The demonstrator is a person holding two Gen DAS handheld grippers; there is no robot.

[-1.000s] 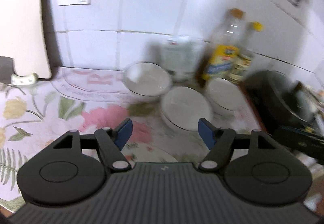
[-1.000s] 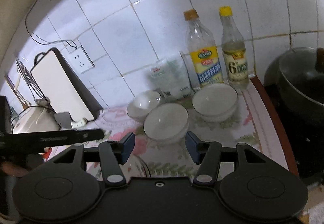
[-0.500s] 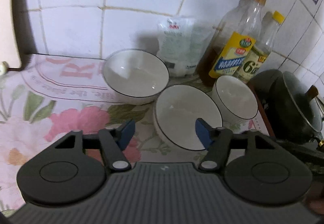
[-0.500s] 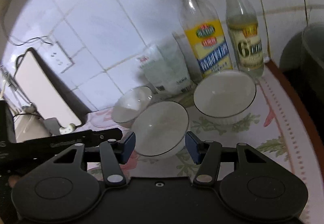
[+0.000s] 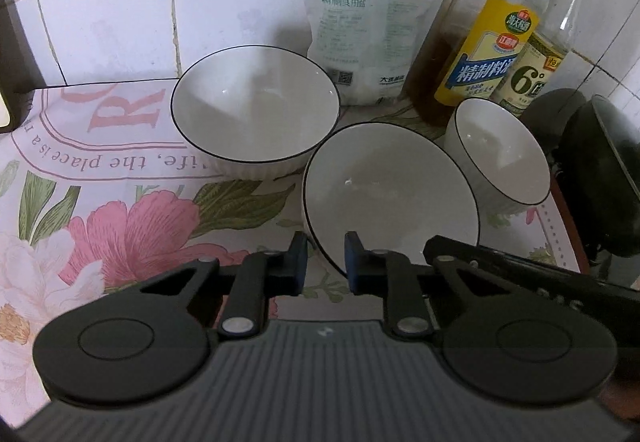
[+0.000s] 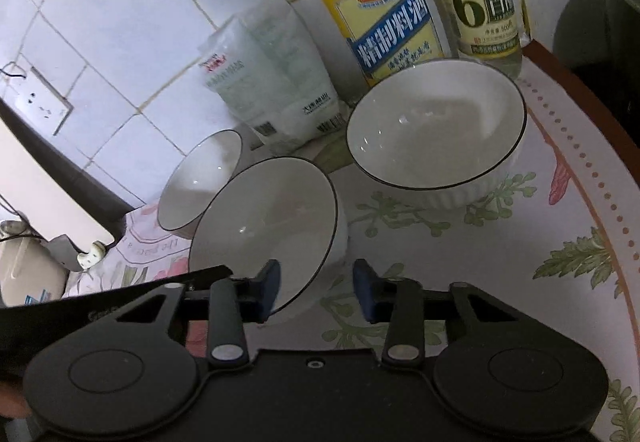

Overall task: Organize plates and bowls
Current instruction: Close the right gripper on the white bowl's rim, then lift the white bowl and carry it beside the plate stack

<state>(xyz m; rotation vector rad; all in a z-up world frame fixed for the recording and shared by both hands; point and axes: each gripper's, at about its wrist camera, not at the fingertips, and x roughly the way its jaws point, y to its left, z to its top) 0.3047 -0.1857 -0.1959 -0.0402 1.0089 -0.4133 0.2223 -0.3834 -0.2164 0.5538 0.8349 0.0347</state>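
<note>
Gripping near rim of middle white black-rimmed ceramic bowl (image 5: 390,194) | left gripper (image 5: 325,266) jaws clamped it | right gripper (image 6: 316,292) jaws closing around, not pressing | three bowls unstacked on worktop (image 5: 120,210)

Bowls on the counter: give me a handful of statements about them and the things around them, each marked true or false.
1. Three white bowls, the left bowl, middle bowl and right bowl, stand on the flowered cloth. True.
2. The bowls are nested in one stack. False: each stands by itself, side by side.
3. A yellow-labelled bottle stands behind the bowls. True.
4. The white bag lies flat in front of the bowls. False: the white bag stands behind them against the tiled wall.
5. The middle bowl's near rim sits between the left gripper's fingers. True; its jaws have just been closing on that rim.
</note>
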